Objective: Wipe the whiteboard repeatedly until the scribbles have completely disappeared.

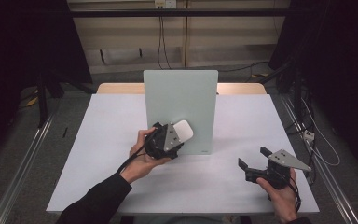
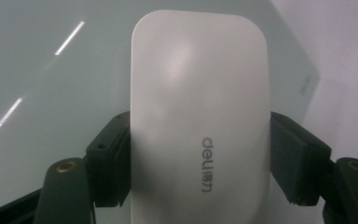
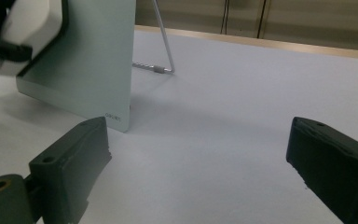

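At the centre of the high view, the left gripper (image 1: 176, 135) clamps a white eraser block (image 1: 182, 130) by its long sides, its flat face held against the upright pale-green board (image 1: 180, 100), seemingly to wipe it. At lower right, the right gripper (image 1: 252, 159) waits with jaws wide apart and empty above bare white table (image 1: 242, 121), leaving the board's right edge open.

I see a white eraser (image 2: 198, 116) with small grey letters printed on it, and the left gripper (image 1: 168, 140) that holds it is black with a grey plate on top. The board (image 1: 179, 100) behind it is a pale green-grey, with thin white streaks of light. The right gripper (image 1: 256, 161) is black too, over a white table (image 1: 98, 154) with a light brown back edge.
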